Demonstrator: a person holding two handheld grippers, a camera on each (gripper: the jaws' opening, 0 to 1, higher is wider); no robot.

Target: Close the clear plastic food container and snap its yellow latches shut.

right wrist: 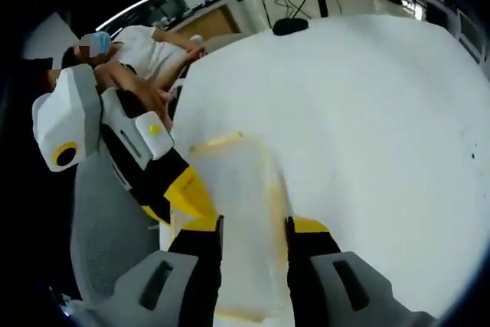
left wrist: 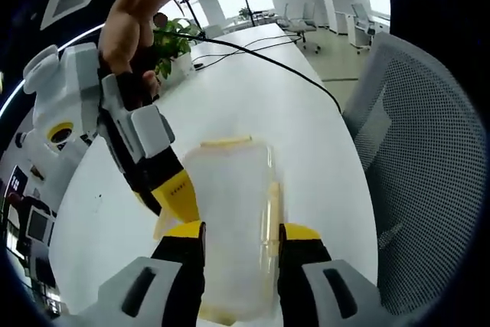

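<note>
The clear plastic food container [left wrist: 233, 212] lies low in the centre of the left gripper view on the white bench [left wrist: 253, 89], between my left gripper [left wrist: 241, 239] fingers, parted about its width, perhaps touching. My right gripper [right wrist: 253, 227] straddles it likewise; grip unclear. It looks light, thin, slippery and flexible, so I'd press on the yellow latches [left wrist: 226, 142] at the rims. Open bench above; a mesh chair [left wrist: 429, 158] crowds the right.
</note>
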